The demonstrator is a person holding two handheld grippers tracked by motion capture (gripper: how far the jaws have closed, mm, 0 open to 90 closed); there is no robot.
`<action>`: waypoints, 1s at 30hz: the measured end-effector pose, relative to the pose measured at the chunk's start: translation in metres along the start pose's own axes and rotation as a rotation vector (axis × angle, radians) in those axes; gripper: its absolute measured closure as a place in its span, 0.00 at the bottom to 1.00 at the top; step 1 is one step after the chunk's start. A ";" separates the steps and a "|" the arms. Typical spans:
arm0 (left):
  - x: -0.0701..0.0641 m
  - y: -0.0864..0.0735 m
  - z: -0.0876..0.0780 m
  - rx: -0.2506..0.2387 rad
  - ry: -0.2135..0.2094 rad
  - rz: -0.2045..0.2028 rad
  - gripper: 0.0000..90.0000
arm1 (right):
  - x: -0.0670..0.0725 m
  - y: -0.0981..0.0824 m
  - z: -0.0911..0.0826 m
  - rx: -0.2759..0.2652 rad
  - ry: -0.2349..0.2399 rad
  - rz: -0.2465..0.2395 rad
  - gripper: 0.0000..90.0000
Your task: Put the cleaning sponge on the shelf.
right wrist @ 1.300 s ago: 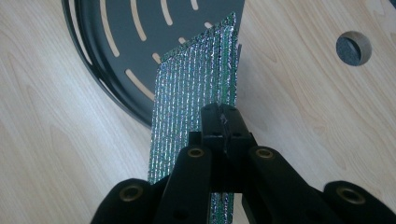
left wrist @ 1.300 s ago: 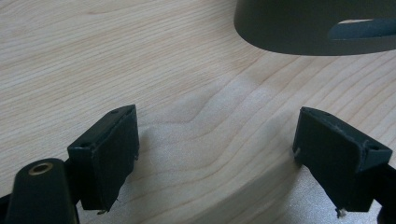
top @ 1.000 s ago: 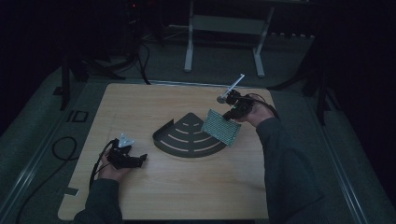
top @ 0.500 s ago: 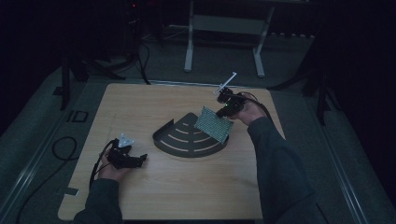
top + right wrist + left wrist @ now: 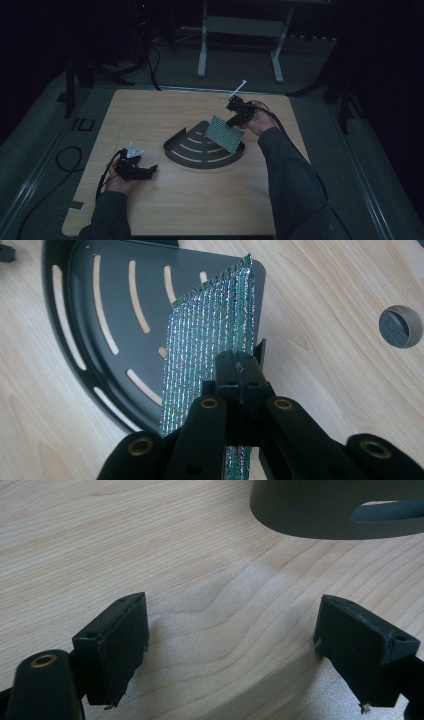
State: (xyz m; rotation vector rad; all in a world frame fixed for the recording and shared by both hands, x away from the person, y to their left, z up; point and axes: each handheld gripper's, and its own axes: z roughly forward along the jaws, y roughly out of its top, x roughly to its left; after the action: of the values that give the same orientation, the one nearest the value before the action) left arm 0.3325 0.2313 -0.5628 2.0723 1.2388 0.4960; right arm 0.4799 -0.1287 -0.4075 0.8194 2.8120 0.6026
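Two grippers in play | right gripper [image 5: 235, 119]: jaws clamped on a glittery mesh sheet [image 5: 224, 134], tilted above the black slotted tray [image 5: 200, 152] mid-tabletop | left gripper [image 5: 150, 170]: jaws wide apart, empty, near the tabletop's left front edge.

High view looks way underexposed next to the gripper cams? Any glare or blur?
High view: dim, room black, table readable. Left gripper view: bright and even, open fingers cast soft shadows, tray edge slightly soft. Right gripper view: well lit, foil pouch sparkles without blowing out, near fingers blurred.
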 end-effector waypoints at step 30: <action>0.000 0.000 0.000 0.001 0.000 0.003 0.16 | 0.002 -0.014 0.041 0.037 0.011 0.008 1.00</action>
State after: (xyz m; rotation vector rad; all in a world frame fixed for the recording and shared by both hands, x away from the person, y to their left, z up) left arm 0.3325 0.2316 -0.5627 2.0758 1.2358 0.4964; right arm 0.4813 -0.1249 -0.4506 0.8362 2.8389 0.5595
